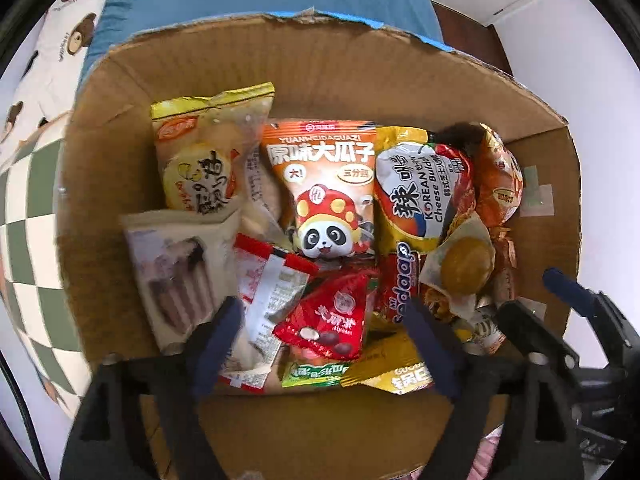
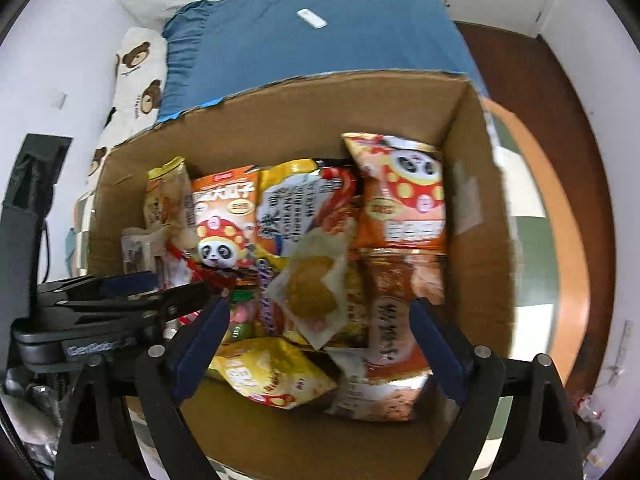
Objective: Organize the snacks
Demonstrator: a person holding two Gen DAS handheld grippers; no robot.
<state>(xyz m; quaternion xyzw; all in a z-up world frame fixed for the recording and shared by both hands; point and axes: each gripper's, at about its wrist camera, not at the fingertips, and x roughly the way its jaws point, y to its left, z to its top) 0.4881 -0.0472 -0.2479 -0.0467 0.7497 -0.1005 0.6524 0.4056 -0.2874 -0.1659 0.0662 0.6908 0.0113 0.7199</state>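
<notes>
Both grippers hang over an open cardboard box (image 1: 280, 60) of snacks, pointing down into it. Left gripper (image 1: 324, 312): jaws spread wide, nothing between the pads; just below its tips a red triangular packet (image 1: 324, 320) with Chinese print I can't read. Ahead of the left gripper, an orange panda bag (image 1: 324, 184) reads "YUANWEIDAGUAZI" and "原味大瓜子". To the right of that, a yellow noodle pack (image 1: 420, 192) reads "KOREAN", "Cheese" and "辣". A red wrapper (image 1: 404, 288) beside the right finger reads roughly "sedaap". Near the left finger, a pale wafer-roll pack (image 1: 176, 268), text blurred. Right gripper (image 2: 320, 320): jaws also wide apart, gripping nothing; between its fingers sits a clear-wrapped yellow pastry (image 2: 312, 288). Ahead and right of it is a second orange panda bag (image 2: 404, 188), upside down. Yellow bag (image 2: 272, 376) close under the tips, print illegible. Blue bedding (image 2: 320, 48) beyond the box.
</notes>
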